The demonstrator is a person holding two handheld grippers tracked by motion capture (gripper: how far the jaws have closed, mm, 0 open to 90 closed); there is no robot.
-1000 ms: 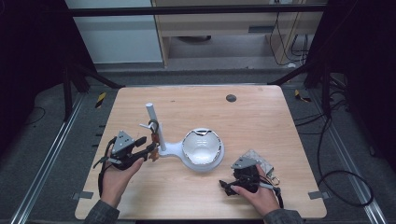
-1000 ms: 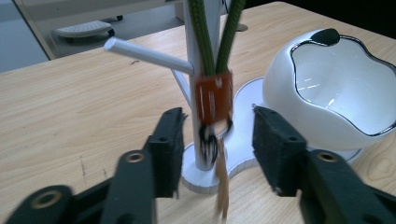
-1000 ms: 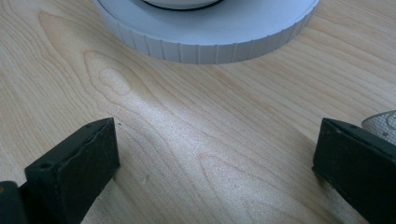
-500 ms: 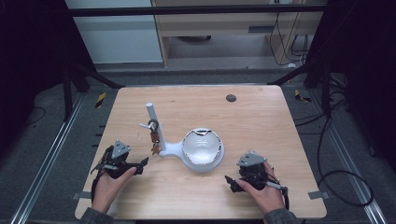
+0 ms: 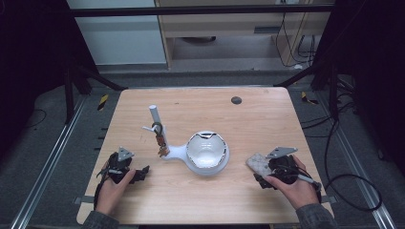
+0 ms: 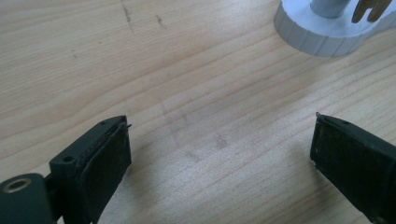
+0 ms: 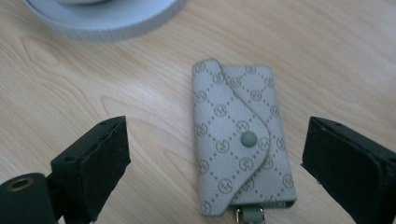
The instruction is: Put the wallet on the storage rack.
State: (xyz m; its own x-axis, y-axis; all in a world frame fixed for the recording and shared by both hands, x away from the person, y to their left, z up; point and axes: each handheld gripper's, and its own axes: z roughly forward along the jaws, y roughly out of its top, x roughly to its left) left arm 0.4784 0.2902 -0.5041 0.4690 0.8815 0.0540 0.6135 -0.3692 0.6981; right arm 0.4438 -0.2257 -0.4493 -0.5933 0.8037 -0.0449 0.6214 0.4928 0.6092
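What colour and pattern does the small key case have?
Pale grey-green key case with a repeated round-logo diamond pattern; clearest in the right gripper view.

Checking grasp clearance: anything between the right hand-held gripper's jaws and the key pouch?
No. In the right gripper view, bare wood lies on both sides of the key pouch, between the open jaws.

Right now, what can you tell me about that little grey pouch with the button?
The pouch is a small, flat, rectangular key case of pale grey woven-looking fabric, printed with round logos in a dotted diamond pattern. A curved flap folds across it, closed with one grey-green snap. A metal clasp on a green tab peeks from its near end. It lies flat on the wooden table, beside the white dish, between the jaws of the open right gripper, which do not touch it.
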